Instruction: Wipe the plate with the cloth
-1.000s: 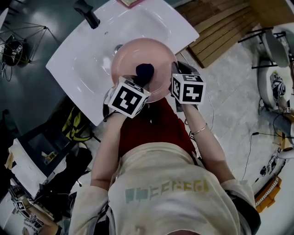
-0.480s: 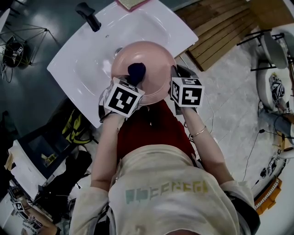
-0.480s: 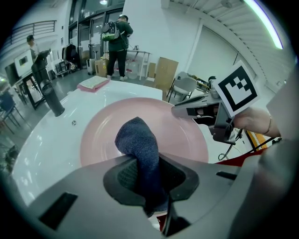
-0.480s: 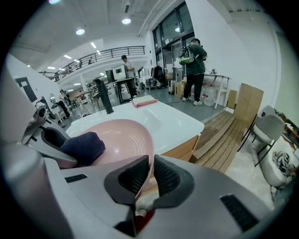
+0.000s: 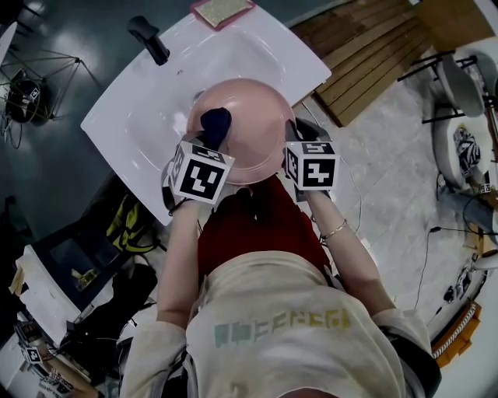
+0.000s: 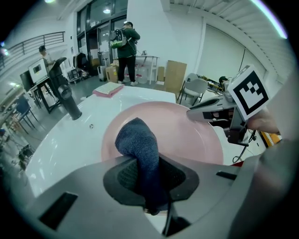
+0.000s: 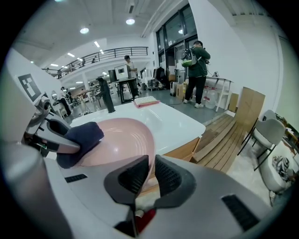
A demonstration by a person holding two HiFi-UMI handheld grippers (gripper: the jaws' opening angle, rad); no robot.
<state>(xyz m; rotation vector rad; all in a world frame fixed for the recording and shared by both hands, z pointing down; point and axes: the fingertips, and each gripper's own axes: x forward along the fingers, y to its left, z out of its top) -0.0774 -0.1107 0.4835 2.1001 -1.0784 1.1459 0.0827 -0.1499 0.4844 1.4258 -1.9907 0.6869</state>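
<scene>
Over sink (image 5: 140,116), left hand-held gripper (image 6: 148,164) pinches cloth (image 6: 138,139), tail hidden; right hand-held gripper (image 7: 150,175) clamps plate (image 7: 121,140) rim.

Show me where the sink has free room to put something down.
Free: the right corner of the sink, between pink pad and plate; its left side, between faucet and plate. Crowded: the near edge, with left gripper, cloth, right gripper.

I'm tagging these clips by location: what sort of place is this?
Probably a lab or open workshop hall, not a home bathroom: the white sink with its black tap stands in a big room with a railed upper gallery, work desks and cardboard boxes.
</scene>
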